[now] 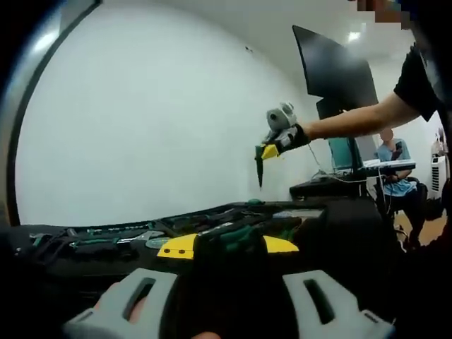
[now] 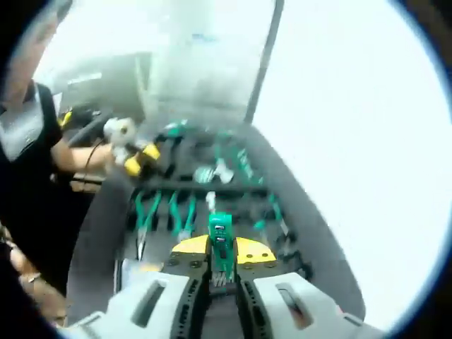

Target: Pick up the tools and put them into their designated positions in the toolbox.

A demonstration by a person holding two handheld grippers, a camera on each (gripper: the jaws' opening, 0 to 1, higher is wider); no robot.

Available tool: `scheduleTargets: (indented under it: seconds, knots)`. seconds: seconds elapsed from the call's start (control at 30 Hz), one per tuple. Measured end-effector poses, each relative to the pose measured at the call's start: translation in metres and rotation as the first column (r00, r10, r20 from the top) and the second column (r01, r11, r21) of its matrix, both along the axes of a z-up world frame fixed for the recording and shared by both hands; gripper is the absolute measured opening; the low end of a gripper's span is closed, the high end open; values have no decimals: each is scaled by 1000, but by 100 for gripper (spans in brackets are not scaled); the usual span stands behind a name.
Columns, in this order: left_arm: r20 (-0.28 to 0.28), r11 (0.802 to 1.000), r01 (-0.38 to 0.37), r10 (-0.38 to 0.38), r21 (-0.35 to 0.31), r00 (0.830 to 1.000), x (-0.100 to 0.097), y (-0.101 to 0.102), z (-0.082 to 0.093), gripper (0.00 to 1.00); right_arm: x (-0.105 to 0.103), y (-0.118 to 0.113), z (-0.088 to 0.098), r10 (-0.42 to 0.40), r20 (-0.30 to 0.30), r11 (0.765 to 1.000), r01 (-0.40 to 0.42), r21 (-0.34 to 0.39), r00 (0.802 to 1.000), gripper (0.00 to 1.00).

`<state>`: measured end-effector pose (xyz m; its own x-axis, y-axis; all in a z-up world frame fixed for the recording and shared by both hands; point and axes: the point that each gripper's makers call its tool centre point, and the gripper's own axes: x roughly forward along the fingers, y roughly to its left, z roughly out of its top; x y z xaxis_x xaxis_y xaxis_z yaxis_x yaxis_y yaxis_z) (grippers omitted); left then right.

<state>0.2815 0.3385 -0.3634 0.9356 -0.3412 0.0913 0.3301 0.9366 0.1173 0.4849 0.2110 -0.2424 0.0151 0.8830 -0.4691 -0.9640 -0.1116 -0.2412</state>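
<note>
Right gripper [image 2: 224,286] is clamped on a green tool [image 2: 221,247], hovering over the open toolbox [image 2: 106,212]. Next it needs lining up with its slot. Left gripper [image 1: 229,300] grips a dark green-handled tool [image 1: 236,244], I think.

Toolbox [image 2: 106,233] black, tools green-handled with silver metal. Right gripper [image 2: 223,282] grey jaws, yellow tips, clamped on a green tool [image 2: 222,247]. Left gripper [image 1: 229,296] grey, yellow-tipped. At 2 o'clock in left gripper view: black screen [image 1: 335,70]; wall [image 1: 141,120] white.
</note>
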Motion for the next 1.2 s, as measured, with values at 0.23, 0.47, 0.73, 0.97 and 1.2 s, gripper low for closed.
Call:
scheduleTargets:
  seconds: [0.23,0.47,0.73,0.97,1.2]
  knots:
    - [3,1000,3,-3,-7,1000,0,1,1,33,-10,61,-10,12,57,990,-4,-140,998,9]
    - [21,1000,11,-10,-25,1000,-1,2,5,33,6,94,-59,44,126,938,3,-348,991,9]
    - [36,999,21,-19,-42,999,-2,1,9,33,-5,106,-100,94,159,883,-8,-470,983,10]
    - [53,997,28,-24,-65,998,-4,3,13,33,-27,116,-101,154,146,850,-56,-524,977,9]
    - [50,998,28,-25,-60,998,-3,4,12,33,-10,128,-116,129,145,802,-17,-596,981,9]
